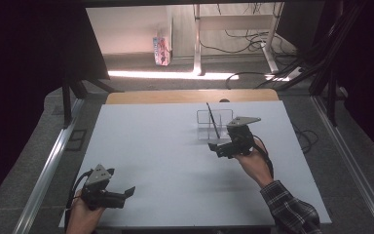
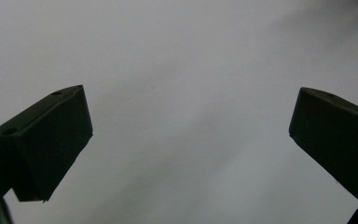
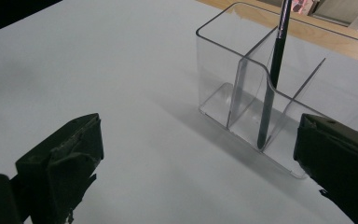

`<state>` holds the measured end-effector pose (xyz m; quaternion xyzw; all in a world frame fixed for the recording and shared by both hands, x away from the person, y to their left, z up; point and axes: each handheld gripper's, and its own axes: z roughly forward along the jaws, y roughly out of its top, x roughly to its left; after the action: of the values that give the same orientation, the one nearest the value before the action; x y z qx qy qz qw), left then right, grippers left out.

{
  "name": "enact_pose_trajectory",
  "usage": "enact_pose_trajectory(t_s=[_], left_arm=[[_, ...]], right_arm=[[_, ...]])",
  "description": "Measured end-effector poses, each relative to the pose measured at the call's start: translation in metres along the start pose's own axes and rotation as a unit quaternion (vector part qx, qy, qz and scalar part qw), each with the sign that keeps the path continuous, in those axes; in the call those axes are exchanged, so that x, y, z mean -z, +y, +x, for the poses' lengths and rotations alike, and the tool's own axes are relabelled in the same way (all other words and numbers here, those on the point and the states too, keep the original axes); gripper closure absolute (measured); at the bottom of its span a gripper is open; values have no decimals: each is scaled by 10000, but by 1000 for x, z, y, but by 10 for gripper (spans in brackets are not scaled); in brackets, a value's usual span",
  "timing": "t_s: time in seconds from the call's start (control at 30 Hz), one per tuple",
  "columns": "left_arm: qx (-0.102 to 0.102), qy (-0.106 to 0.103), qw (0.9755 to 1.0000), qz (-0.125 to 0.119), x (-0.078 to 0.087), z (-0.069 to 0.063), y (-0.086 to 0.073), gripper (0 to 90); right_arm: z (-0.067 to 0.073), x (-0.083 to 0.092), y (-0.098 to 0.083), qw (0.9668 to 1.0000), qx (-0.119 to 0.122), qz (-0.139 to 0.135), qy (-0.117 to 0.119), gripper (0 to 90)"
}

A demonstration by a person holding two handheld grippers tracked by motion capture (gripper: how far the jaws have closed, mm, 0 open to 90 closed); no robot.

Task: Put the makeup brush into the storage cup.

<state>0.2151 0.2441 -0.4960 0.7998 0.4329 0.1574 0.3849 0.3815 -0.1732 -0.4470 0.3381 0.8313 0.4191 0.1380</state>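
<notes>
A clear plastic organiser [image 1: 214,124] [image 3: 242,79] with several compartments stands on the white table top [image 1: 165,156], right of centre. A dark pen [image 1: 213,120] [image 3: 271,88] leans upright in its middle compartment. My right gripper [image 1: 216,146] [image 3: 200,163] is open just in front of the organiser, with nothing between its jaws. My left gripper [image 1: 126,194] [image 2: 191,140] rests low at the near left of the table, open, its jaws wide apart over bare table.
A wooden strip [image 1: 190,96] borders the table's far edge. Beyond it are a desk frame with cables [image 1: 253,39] and a small carton [image 1: 161,50] on the floor. Metal rails [image 1: 48,165] run along both sides of the table.
</notes>
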Motion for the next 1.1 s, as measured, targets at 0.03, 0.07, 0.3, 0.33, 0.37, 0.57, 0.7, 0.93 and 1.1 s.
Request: enact_pose_trajectory(t_s=[0.03,0.07,0.3,0.33,0.37,0.57,0.7,0.93,1.1], left_arm=[[-7,6,10000,0,0,0,0,0],[-11,10,10000,3,0,0,0,0],[8,17,10000,-17,0,0,0,0],[9,22,10000,-16,0,0,0,0],[10,24,10000,-14,0,0,0,0],[14,29,10000,0,0,0,0,0],[30,26,10000,-16,0,0,0,0],[37,21,10000,-35,0,0,0,0],[42,14,10000,-48,0,0,0,0]], right_arm=[[0,1,0,10000,4,0,1,12],[1,2,-1,10000,-6,1,0,12],[4,9,-3,10000,-8,-14,-9,12],[4,10,-4,10000,13,-9,-17,11],[4,11,-4,10000,23,-7,-24,11],[6,15,-6,10000,47,-17,-14,4],[8,17,-9,9999,103,-2,-35,0],[12,17,-14,9999,134,60,-68,0],[13,19,-17,9999,140,87,-50,0]])
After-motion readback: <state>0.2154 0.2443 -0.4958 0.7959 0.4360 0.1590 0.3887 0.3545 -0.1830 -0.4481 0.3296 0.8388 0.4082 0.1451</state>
